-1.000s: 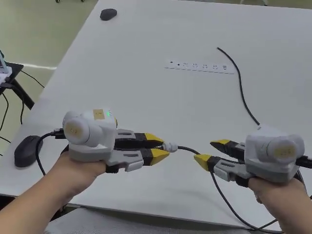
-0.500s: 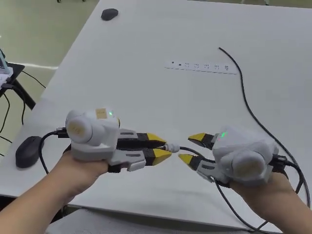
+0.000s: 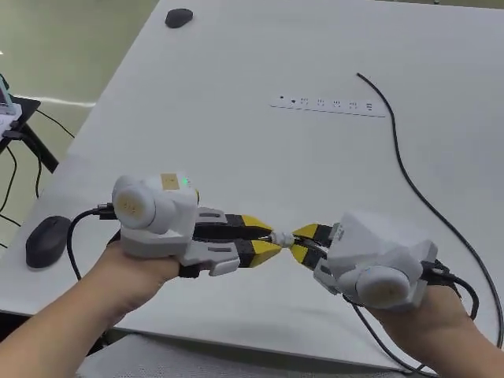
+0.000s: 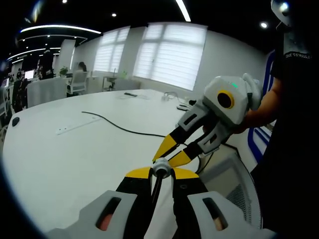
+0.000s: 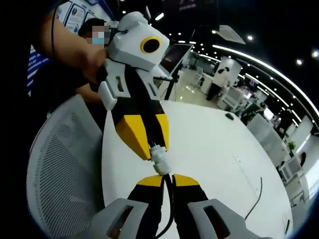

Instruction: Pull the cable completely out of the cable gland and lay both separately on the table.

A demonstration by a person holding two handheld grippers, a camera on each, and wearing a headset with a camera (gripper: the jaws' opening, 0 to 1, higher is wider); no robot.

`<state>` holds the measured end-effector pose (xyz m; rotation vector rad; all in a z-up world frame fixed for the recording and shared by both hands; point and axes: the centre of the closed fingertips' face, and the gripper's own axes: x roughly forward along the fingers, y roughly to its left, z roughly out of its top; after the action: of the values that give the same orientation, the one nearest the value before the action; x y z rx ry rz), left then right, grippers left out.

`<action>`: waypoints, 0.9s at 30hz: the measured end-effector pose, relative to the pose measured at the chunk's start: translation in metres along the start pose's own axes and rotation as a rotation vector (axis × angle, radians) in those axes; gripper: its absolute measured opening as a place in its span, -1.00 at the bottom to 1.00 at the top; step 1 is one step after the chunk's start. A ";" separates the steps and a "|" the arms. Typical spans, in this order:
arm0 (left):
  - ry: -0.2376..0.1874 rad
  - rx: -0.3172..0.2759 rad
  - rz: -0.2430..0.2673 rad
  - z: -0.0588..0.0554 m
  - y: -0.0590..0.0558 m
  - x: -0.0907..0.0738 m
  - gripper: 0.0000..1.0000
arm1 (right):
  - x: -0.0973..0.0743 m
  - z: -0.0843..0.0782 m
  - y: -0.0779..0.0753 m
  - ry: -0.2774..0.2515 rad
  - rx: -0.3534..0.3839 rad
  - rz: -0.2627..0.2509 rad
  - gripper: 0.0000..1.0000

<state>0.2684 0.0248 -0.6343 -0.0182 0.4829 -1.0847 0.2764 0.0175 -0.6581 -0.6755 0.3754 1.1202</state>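
Left claw (image 3: 266,239) clamped on the white cable gland (image 3: 278,236), held in the air over the near edge of the worktop (image 3: 236,142). Right claw (image 3: 303,241) meets it tip to tip, closed on the black cable (image 5: 168,191) just behind the gland. Cable not yet out.

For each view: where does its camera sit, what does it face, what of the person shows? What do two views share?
Head view: on the headset, looking down at the table; the left hand holds the left hand-held gripper, the right hand the right hand-held gripper.
Left gripper view: on the left hand-held gripper, facing the right one; right hand and torso show.
Right gripper view: on the right hand-held gripper, facing the left one; an arm shows.
Shared: both gripper views show the cable gland.
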 end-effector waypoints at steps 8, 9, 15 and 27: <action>-0.005 0.000 0.004 0.002 0.002 0.001 -0.70 | 0.000 -0.001 -0.005 -0.020 0.033 -0.005 -0.99; -0.005 -0.001 0.004 0.002 0.002 0.001 -0.70 | 0.000 -0.001 -0.005 -0.023 0.037 -0.006 -0.99; -0.028 0.002 0.018 0.008 0.005 -0.001 -0.70 | -0.003 -0.009 -0.018 -0.028 0.169 -0.044 -0.98; -0.054 0.001 0.028 0.012 0.007 -0.004 -0.70 | -0.008 -0.051 -0.040 -0.023 0.570 -0.103 -0.98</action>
<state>0.2778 0.0288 -0.6238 -0.0395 0.4333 -1.0542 0.3124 -0.0329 -0.6789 -0.1764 0.6027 0.8635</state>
